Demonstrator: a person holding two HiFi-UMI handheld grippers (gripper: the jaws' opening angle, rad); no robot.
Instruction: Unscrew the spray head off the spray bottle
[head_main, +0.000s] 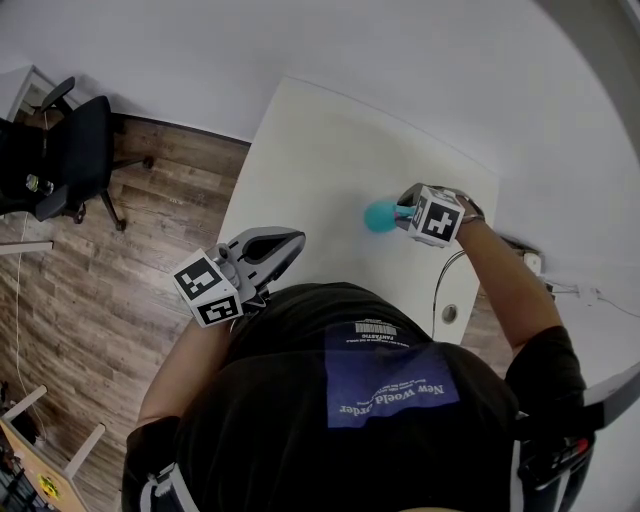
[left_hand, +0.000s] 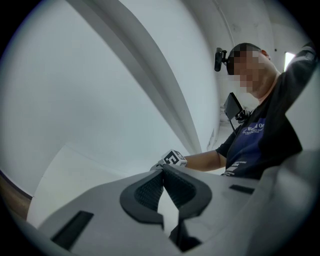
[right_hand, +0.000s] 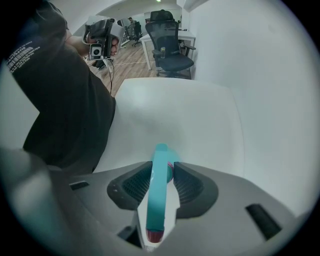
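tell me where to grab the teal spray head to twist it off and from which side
From straight above, across its two long sides. The spray head is long and narrow, so pads on those flanks should resist slipping when twisted. The right gripper sits that way now, pointing down at the table, jaws closed on it.

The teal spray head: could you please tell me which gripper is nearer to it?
Right. The right gripper clamps the teal spray head; the left gripper is shut and empty, by the table's near left corner.
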